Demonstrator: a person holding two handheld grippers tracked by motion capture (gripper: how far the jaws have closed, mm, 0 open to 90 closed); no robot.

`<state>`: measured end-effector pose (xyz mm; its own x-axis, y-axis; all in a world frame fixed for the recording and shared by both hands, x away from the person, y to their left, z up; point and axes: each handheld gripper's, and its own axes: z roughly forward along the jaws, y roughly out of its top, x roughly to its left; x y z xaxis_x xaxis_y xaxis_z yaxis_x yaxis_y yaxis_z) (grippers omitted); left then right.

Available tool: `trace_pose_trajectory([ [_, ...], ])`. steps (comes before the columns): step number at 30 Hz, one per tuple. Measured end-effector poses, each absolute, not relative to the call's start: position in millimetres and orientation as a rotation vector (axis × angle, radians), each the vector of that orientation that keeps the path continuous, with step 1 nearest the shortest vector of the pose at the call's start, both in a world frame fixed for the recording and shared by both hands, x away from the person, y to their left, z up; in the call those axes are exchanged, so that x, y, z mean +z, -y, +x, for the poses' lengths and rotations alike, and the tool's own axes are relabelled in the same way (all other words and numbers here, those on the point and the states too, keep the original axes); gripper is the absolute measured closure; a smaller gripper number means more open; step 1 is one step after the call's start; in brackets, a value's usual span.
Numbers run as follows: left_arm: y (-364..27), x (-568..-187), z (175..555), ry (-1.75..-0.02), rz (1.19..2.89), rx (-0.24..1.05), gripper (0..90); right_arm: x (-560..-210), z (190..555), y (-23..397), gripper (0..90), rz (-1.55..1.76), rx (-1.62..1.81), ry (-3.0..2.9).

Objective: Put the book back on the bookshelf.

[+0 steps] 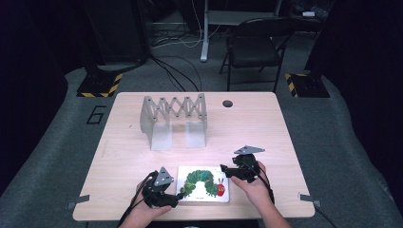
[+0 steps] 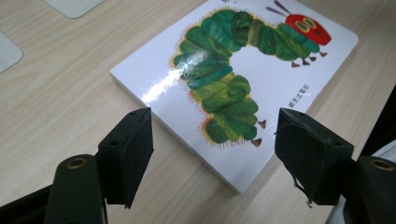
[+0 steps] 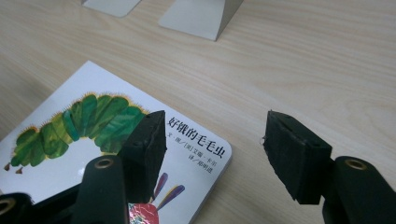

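Both sets of jaws gape empty, left gripper [image 1: 175, 197] and right gripper [image 1: 223, 168] flanking the book [image 1: 204, 184], whose glossy cover flat on the table [image 1: 247, 123] could slip a shallow pinch.

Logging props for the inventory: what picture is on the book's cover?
A green caterpillar with a red head on the white book, clearest in the left gripper view.

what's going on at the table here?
A person holds a gripper in each hand at either side of a caterpillar picture book lying flat near the table's front edge. The left gripper and right gripper are both open, neither gripping the book. A grey expandable book rack stands behind, empty.
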<state>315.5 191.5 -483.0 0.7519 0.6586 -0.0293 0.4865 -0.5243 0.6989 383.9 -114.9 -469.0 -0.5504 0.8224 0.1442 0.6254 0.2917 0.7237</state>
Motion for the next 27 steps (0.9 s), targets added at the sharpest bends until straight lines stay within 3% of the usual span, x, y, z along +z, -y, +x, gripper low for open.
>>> trace_pose_trajectory([
  [27, -176.8, -509.2, 313.8, -0.861, 2.313, 0.268, 25.4, -501.5, 409.0, 106.6, 36.3, 1.445, 1.028, -2.44],
])
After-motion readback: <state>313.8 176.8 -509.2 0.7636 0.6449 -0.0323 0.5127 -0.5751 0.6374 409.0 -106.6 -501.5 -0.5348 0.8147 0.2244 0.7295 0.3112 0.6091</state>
